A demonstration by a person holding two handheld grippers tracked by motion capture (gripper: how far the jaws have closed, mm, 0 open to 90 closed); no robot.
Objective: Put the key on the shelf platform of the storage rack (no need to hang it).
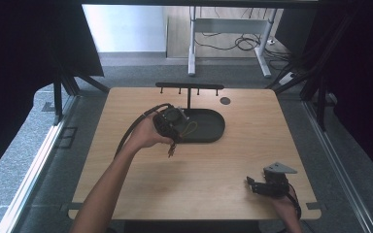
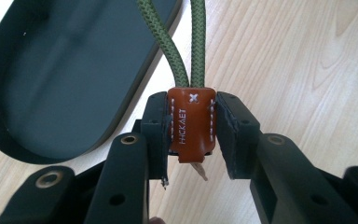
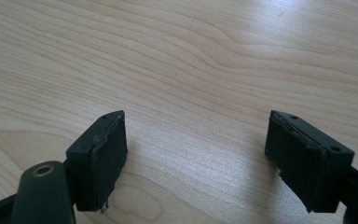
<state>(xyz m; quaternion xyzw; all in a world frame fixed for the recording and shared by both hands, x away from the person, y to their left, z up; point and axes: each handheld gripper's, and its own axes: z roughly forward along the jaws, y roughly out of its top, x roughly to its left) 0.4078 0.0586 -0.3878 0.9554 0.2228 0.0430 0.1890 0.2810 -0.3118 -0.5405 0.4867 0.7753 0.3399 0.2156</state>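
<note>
One keychain (image 2: 190,123), one tray (image 2: 65,79).

Cord loop (image 2: 193,56) beside tray (image 2: 51,79)

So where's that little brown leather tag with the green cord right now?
The leather tag sits clamped between the left gripper jaws, just off the rim of the dark oval tray near the table's middle; its green cord loops up toward the tray.
</note>
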